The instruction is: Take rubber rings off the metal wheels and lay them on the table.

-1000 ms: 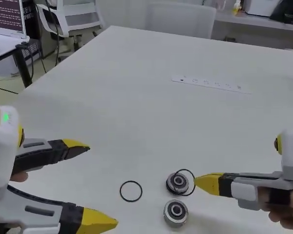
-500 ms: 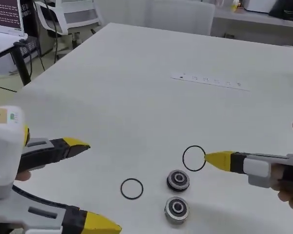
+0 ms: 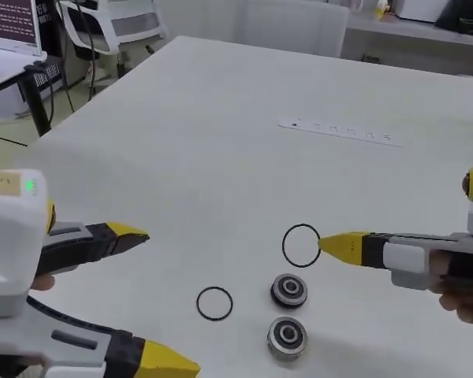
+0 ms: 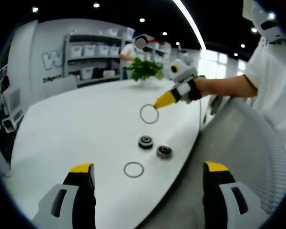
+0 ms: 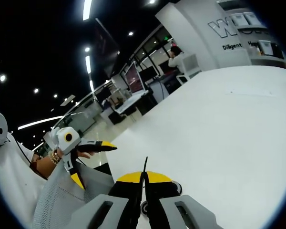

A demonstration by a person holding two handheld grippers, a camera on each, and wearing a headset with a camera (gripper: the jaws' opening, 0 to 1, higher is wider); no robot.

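Observation:
Two metal wheels point(image 3: 288, 290) point(image 3: 286, 338) lie near the table's front edge, also in the left gripper view point(image 4: 145, 141) point(image 4: 164, 151). One black rubber ring point(image 3: 214, 303) lies flat to their left point(image 4: 134, 169). My right gripper point(image 3: 331, 246) is shut on a second ring point(image 3: 301, 246), held just above and behind the wheels point(image 4: 149, 114). In the right gripper view that ring point(image 5: 145, 165) is a thin edge-on line rising from the shut jaws point(image 5: 144, 179). My left gripper point(image 3: 152, 299) stands open at the left, nothing between its jaws point(image 4: 148, 168).
A white power strip point(image 3: 339, 132) lies further back on the white table point(image 3: 221, 142). Office chairs point(image 3: 118, 27) and a desk stand beyond the far left corner. The table's front edge runs close behind the wheels in the left gripper view.
My right gripper has pulled the ring off the upper wheel and carried it up and away from the wheels. The left gripper has stayed where it was, open.

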